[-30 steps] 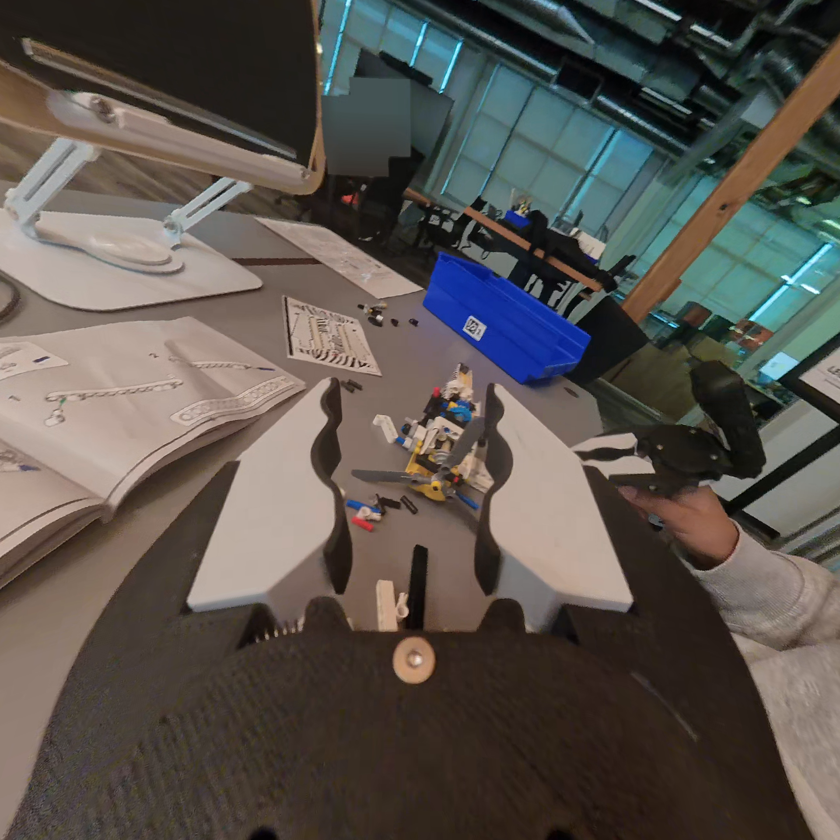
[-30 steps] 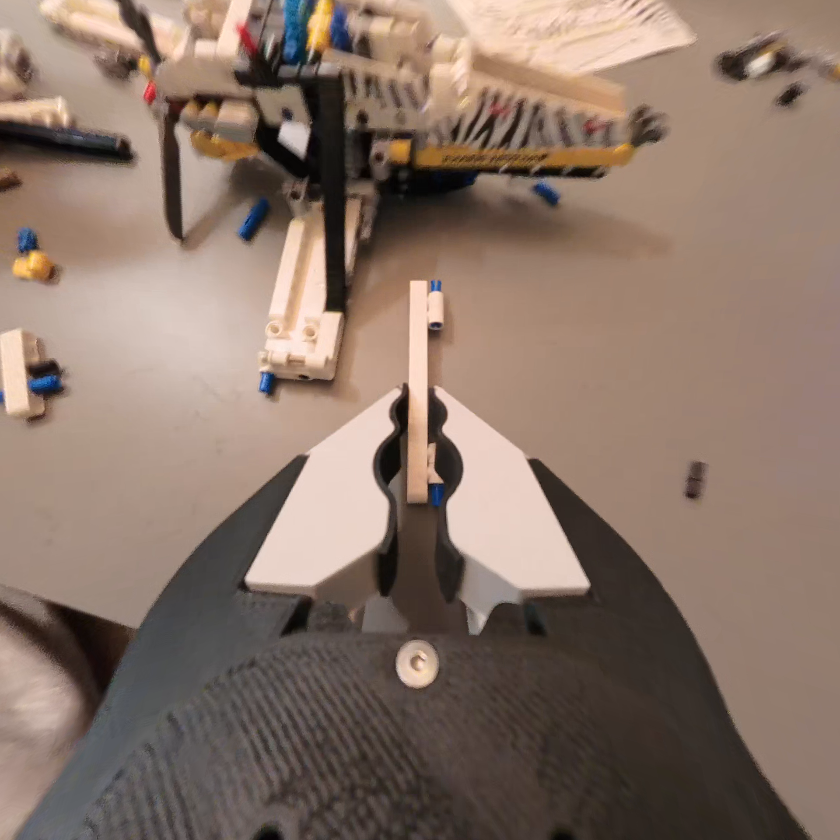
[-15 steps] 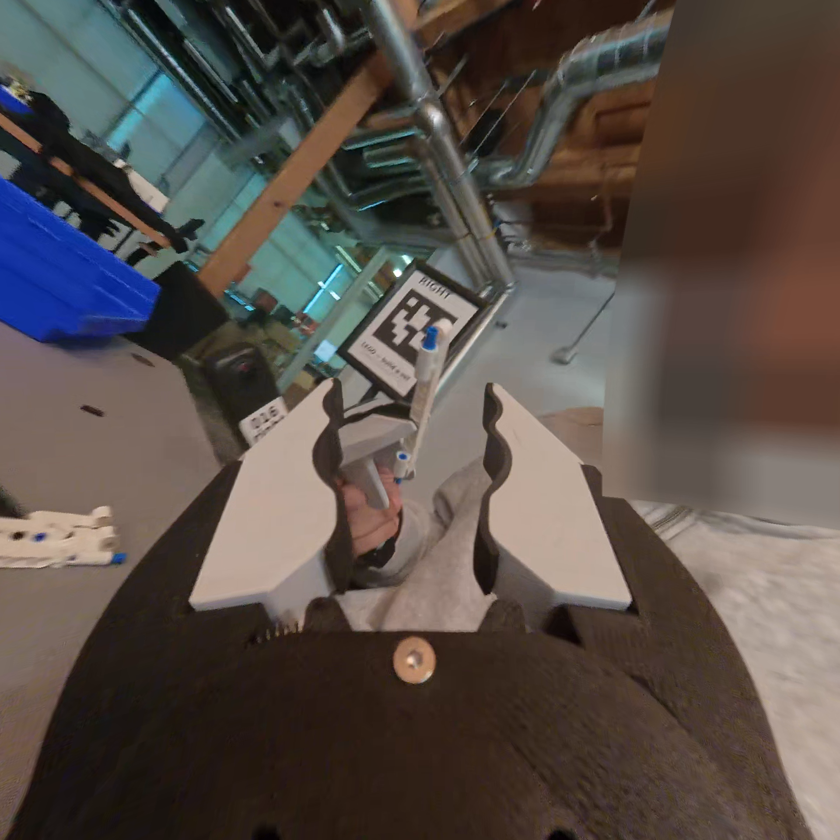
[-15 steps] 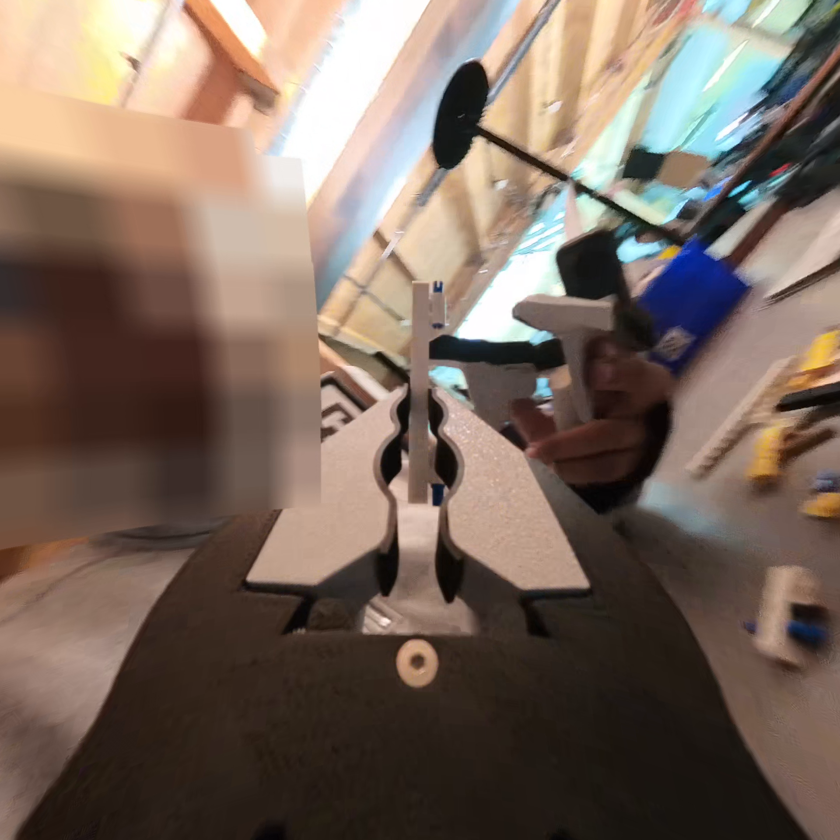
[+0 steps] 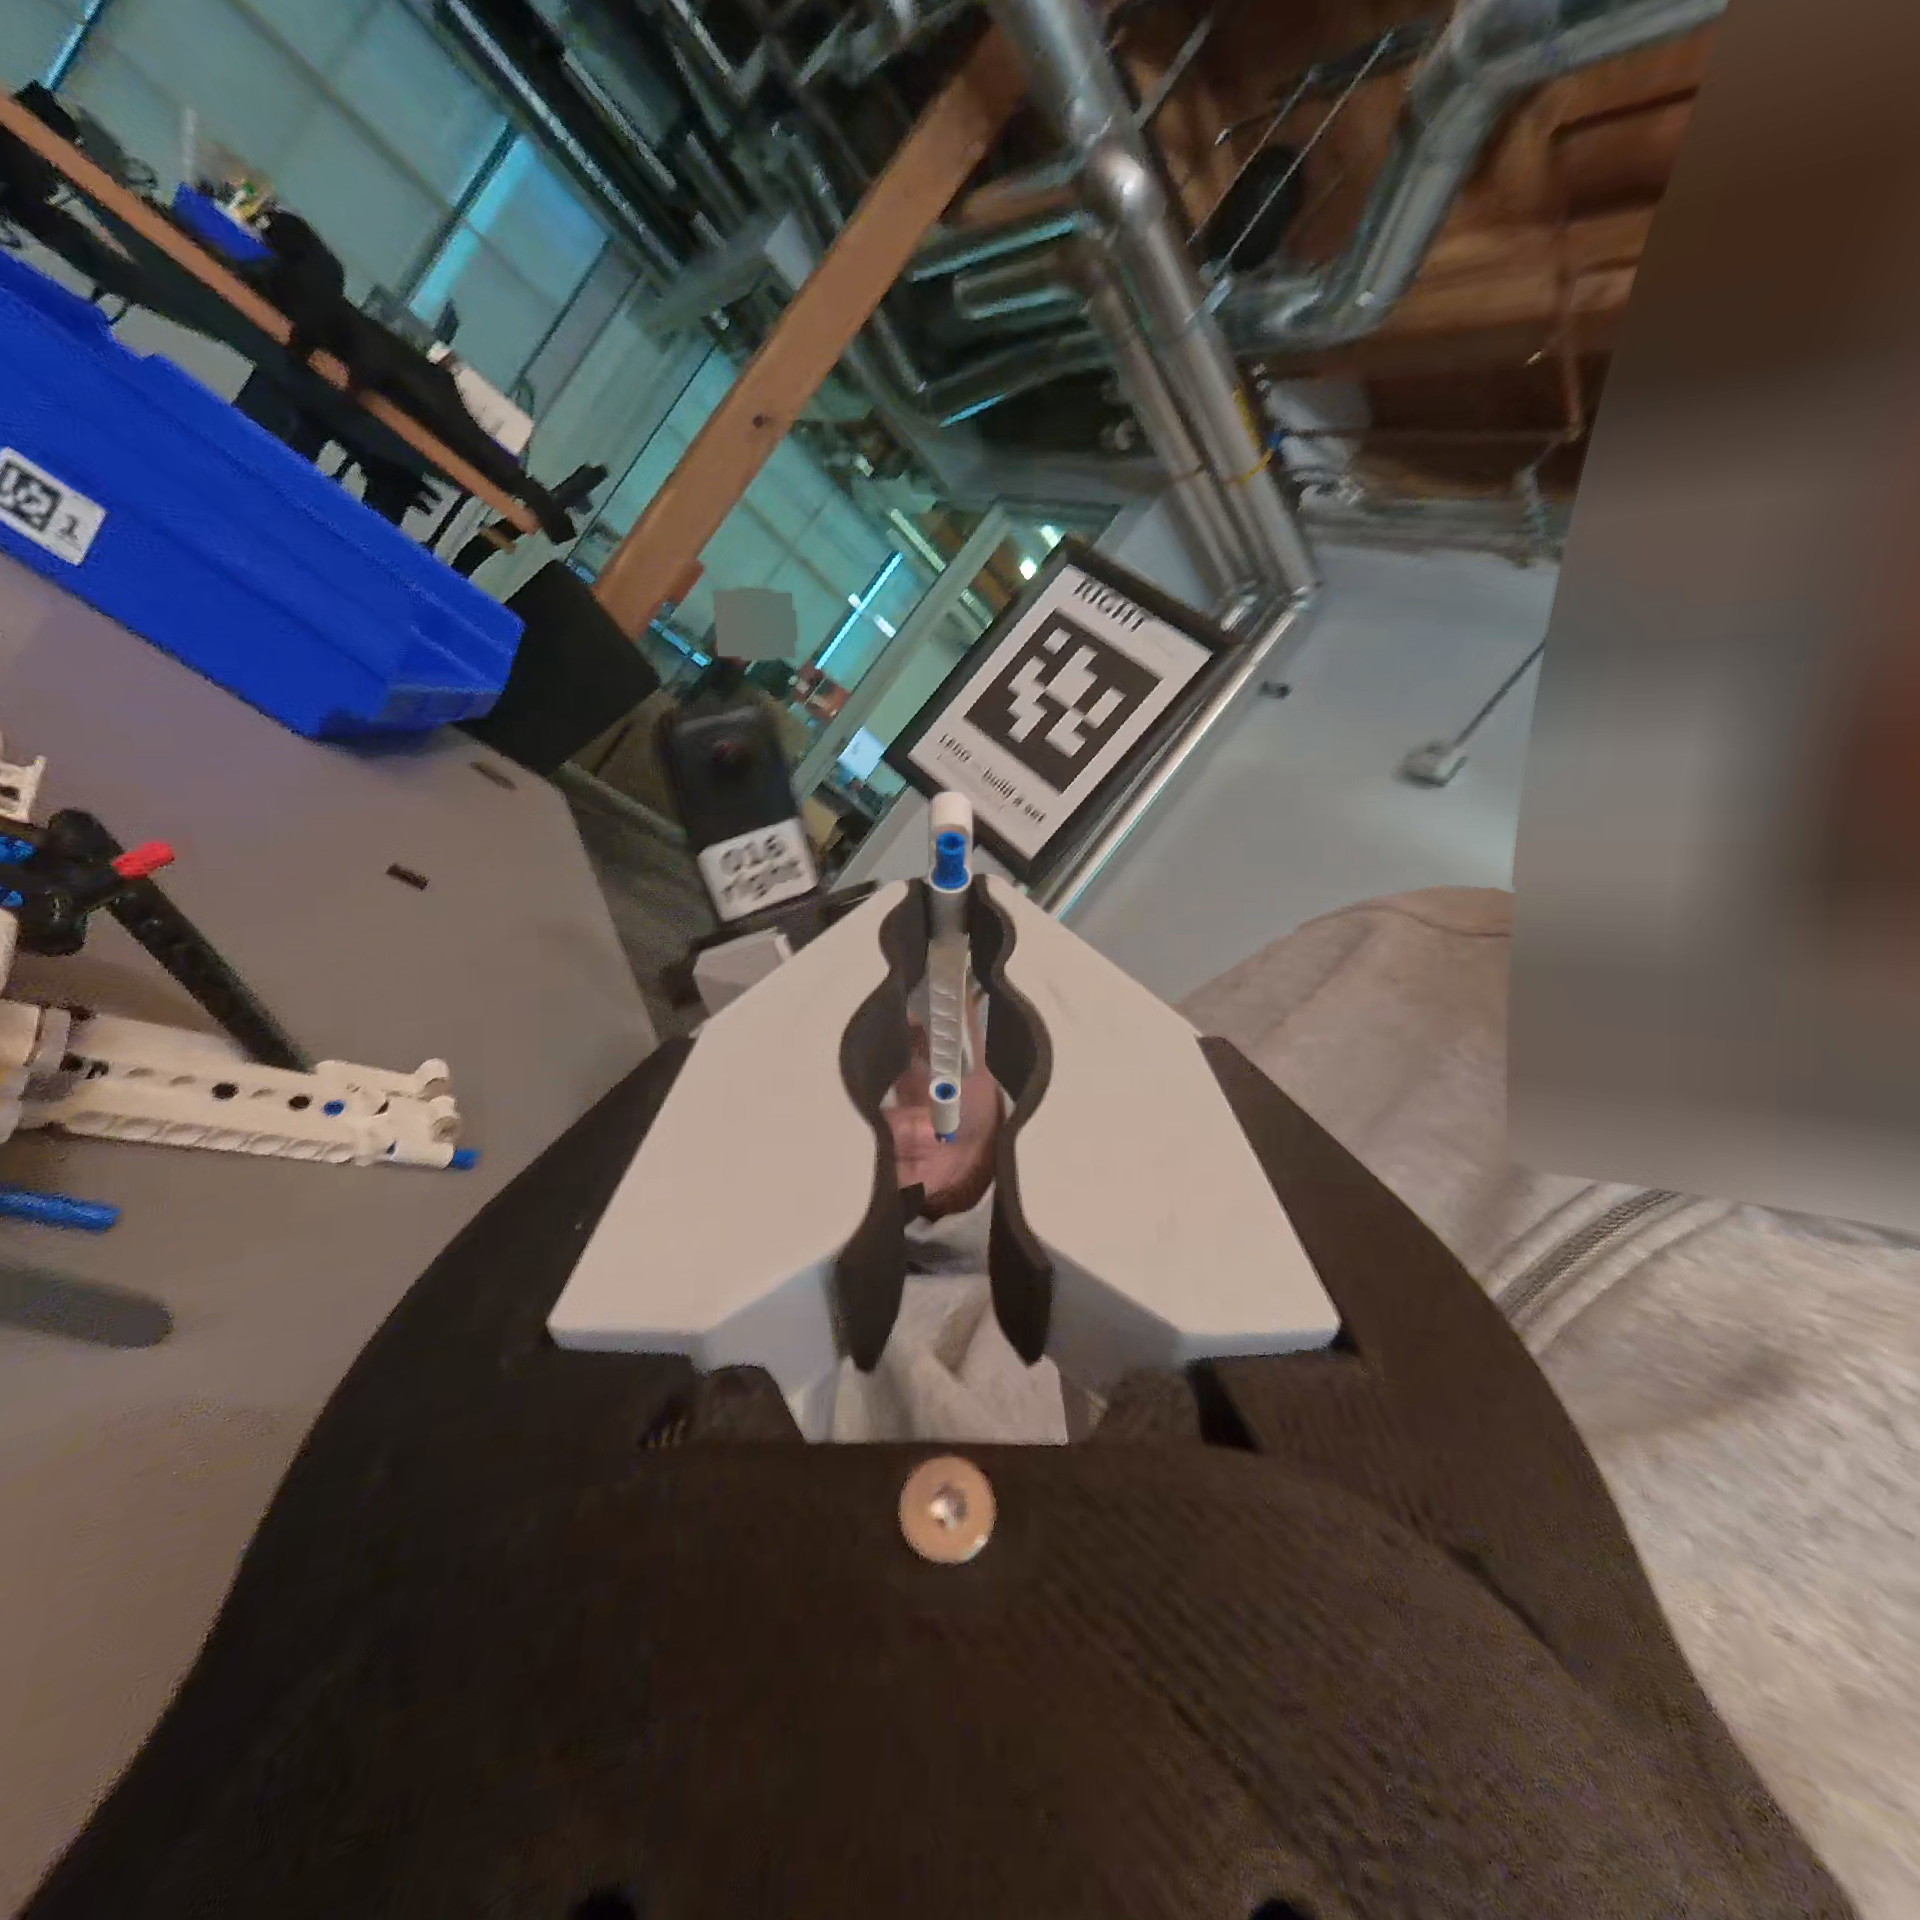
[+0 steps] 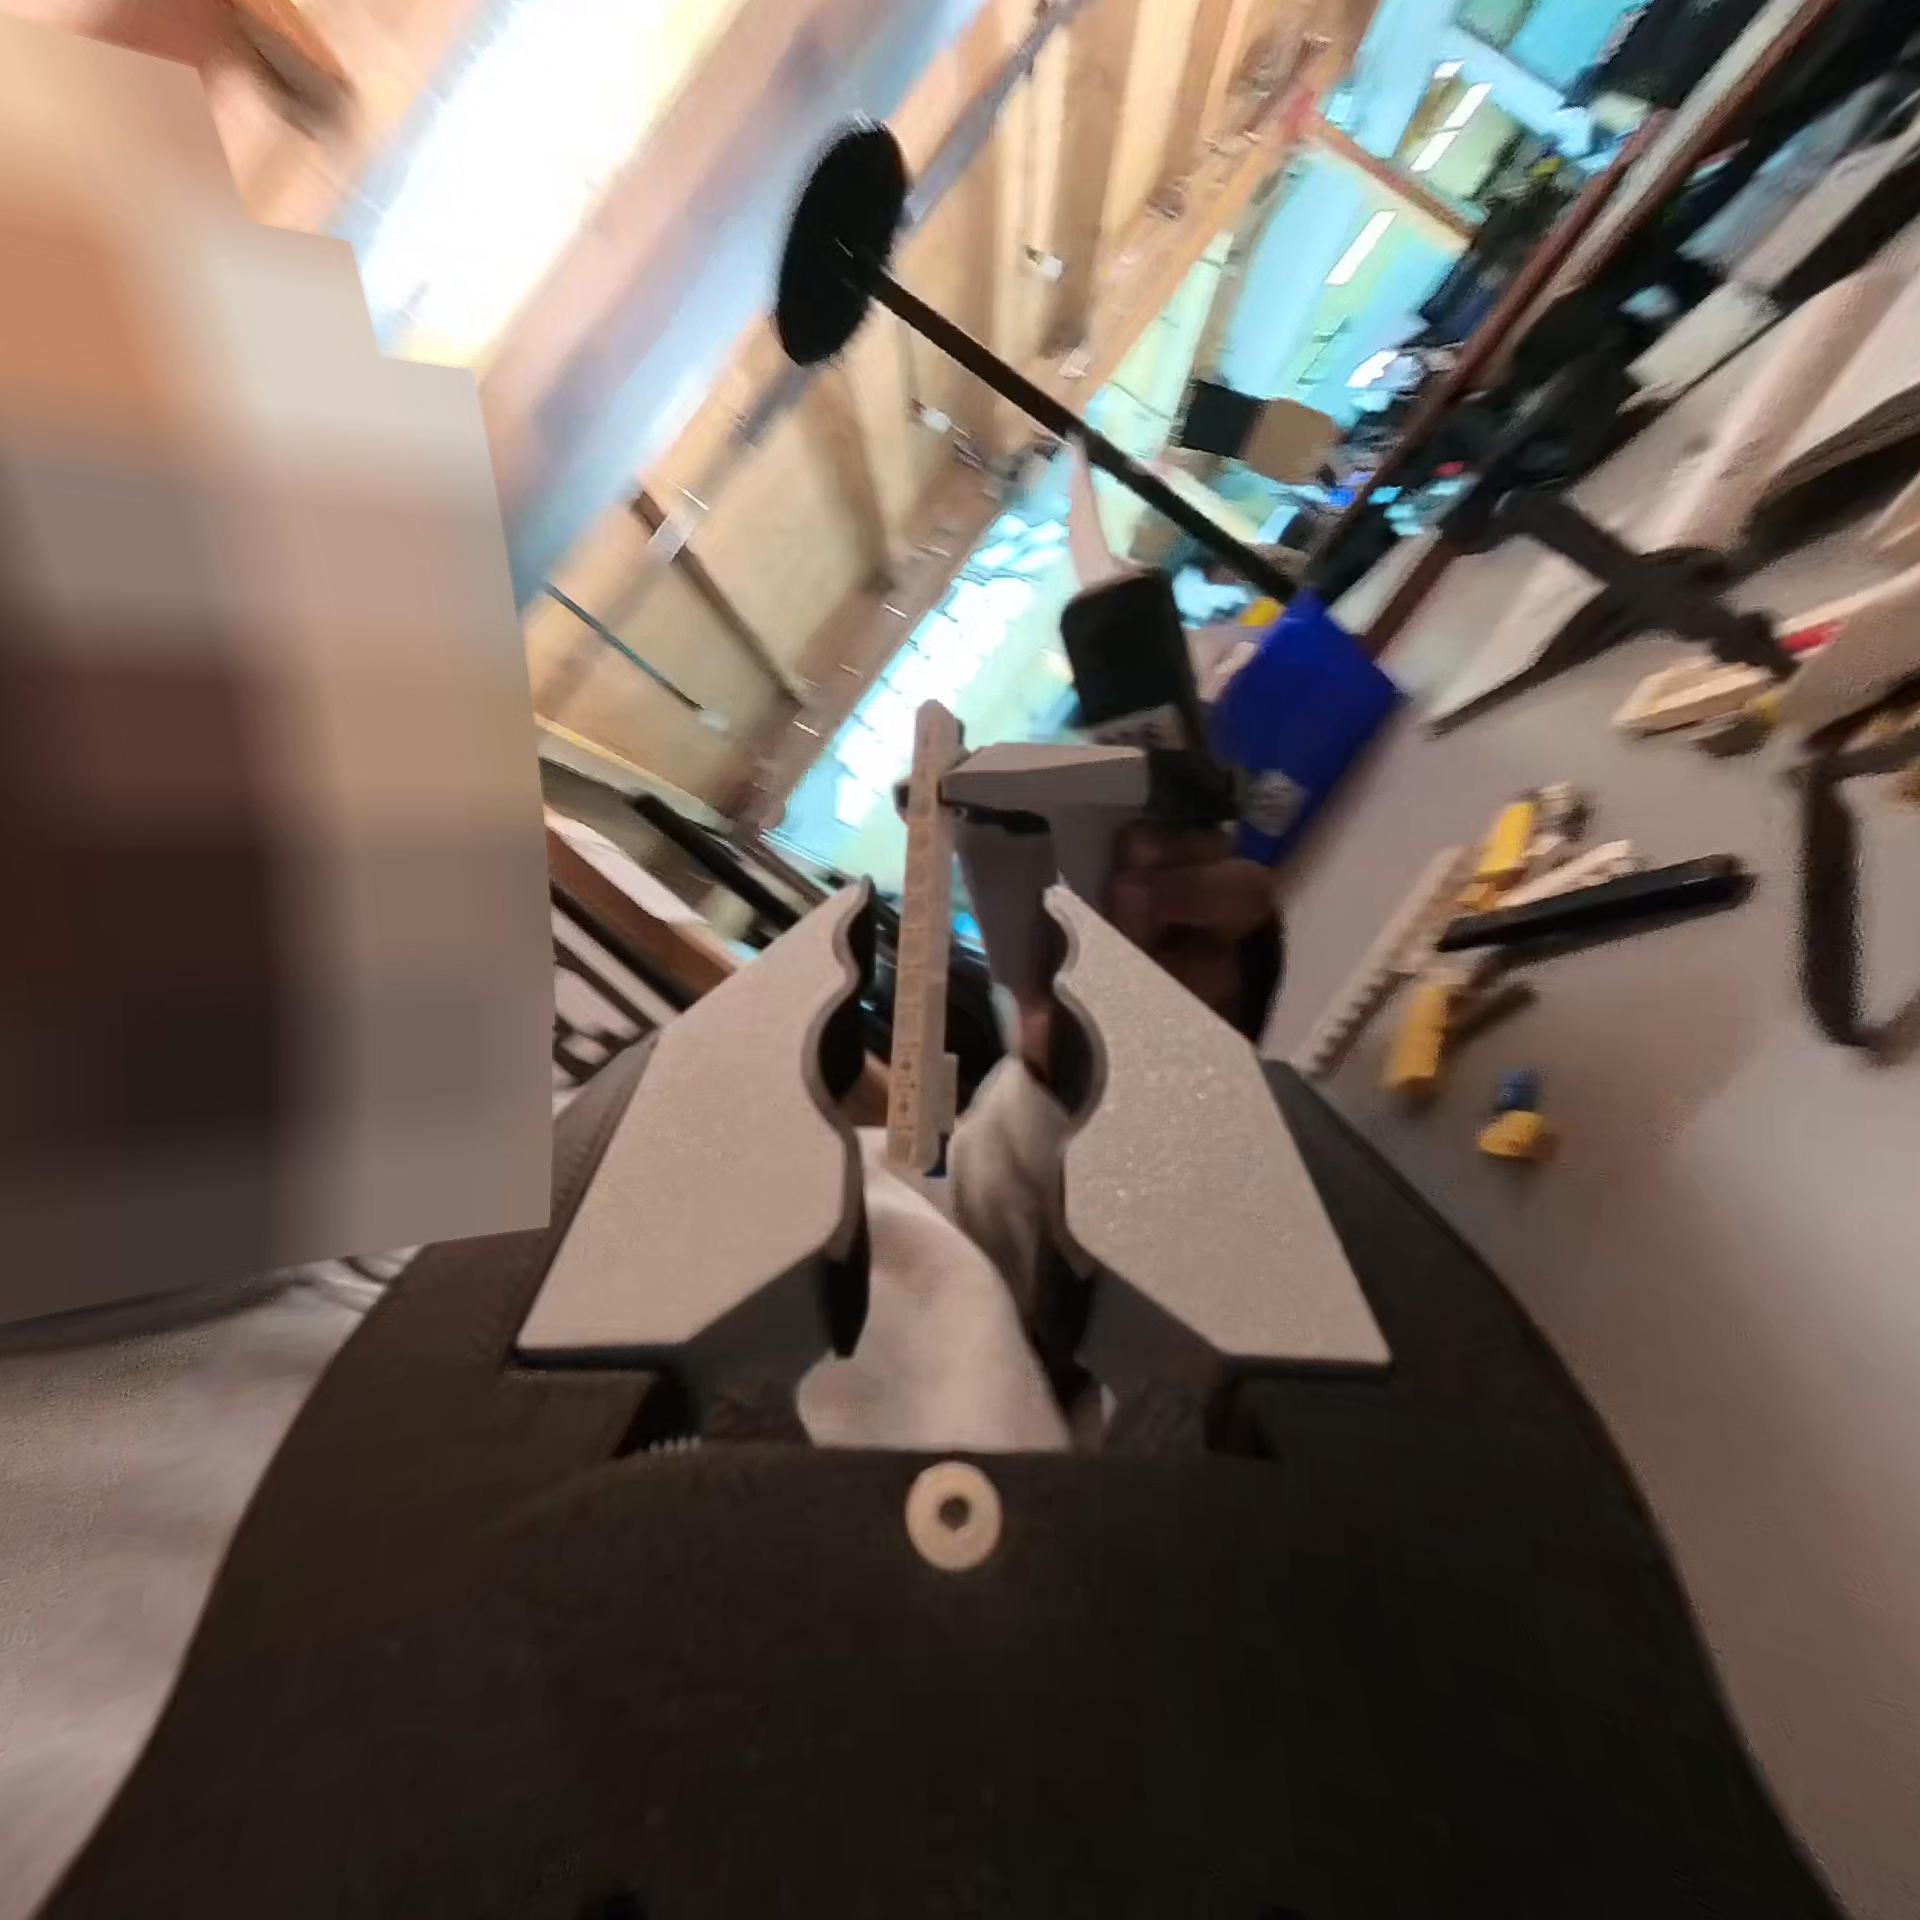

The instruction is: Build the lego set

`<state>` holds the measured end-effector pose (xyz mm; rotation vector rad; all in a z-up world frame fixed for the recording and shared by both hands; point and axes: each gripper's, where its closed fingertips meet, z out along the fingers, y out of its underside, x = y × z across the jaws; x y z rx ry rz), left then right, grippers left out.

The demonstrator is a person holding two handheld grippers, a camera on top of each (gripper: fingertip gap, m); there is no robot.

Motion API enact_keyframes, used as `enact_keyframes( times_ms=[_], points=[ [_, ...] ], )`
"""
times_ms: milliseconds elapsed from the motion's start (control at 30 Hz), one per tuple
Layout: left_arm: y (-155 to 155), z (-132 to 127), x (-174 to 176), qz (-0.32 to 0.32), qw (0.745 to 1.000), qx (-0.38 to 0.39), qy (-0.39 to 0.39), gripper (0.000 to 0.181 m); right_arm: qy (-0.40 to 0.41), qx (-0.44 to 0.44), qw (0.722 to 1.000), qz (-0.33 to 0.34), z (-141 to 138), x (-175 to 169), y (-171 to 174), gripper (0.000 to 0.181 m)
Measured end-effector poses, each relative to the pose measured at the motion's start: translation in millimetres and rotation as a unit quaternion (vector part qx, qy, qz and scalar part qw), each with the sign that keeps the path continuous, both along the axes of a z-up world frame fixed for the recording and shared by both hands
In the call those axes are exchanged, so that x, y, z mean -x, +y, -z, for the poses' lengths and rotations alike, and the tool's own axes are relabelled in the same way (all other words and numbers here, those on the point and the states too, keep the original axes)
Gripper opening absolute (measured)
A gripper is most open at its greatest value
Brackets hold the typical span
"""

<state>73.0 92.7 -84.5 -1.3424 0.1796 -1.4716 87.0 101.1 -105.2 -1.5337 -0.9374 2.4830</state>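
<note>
Left gripper [image 5: 943, 914] pressed together on white beam [image 5: 943, 1008], pinched near tips, raised above table [image 5: 312, 935]; blue pins [image 5: 945, 862] seen on beam. Right gripper [image 6: 961, 904] spread; beam [image 6: 920, 935] seen between its fingers [image 6: 727, 1101], contact not discernible. Model [image 5: 208, 1101] left on table.

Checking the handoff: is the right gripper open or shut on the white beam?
Open. The right gripper's jaws stand apart with gaps beside the white beam; the left gripper is shut on it.
</note>
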Motion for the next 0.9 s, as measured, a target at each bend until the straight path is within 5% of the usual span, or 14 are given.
enact_keyframes(
  times_ms=[33, 133, 267, 567, 600, 900],
  points=[
    [1.1, 3.5, -4.0, -0.001, 1.000, 0.004, 0.015, 0.004, -0.009, -0.040, 0.999, 0.007, 2.4, 0.8, -3.3, 0.031],
    [6.0, 16.5, -14.5, -0.001, 0.998, 0.027, 0.050, 0.004, -0.018, -0.106, 0.994, 0.007, 3.9, 4.1, -15.3, 0.035],
    [9.5, 24.5, -16.8, 0.002, 0.997, 0.049, 0.052, 0.004, -0.038, -0.138, 0.989, 0.034, 12.8, 7.5, -10.8, 0.006],
    [12.4, 25.2, -5.0, -0.004, 0.997, 0.066, 0.027, 0.016, -0.054, -0.133, 0.989, 0.039, 20.0, 2.9, -4.6, 0.005],
    [12.0, 26.9, -7.8, -0.001, 0.997, 0.066, 0.035, 0.005, -0.054, -0.132, 0.989, 0.036, 20.5, 3.3, -5.5, 0.005],
    [10.4, 30.1, -13.5, 0.025, 0.996, 0.079, 0.024, 0.005, -0.040, -0.146, 0.988, 0.036, 18.0, 6.0, -6.6, 0.007]
  ],
)
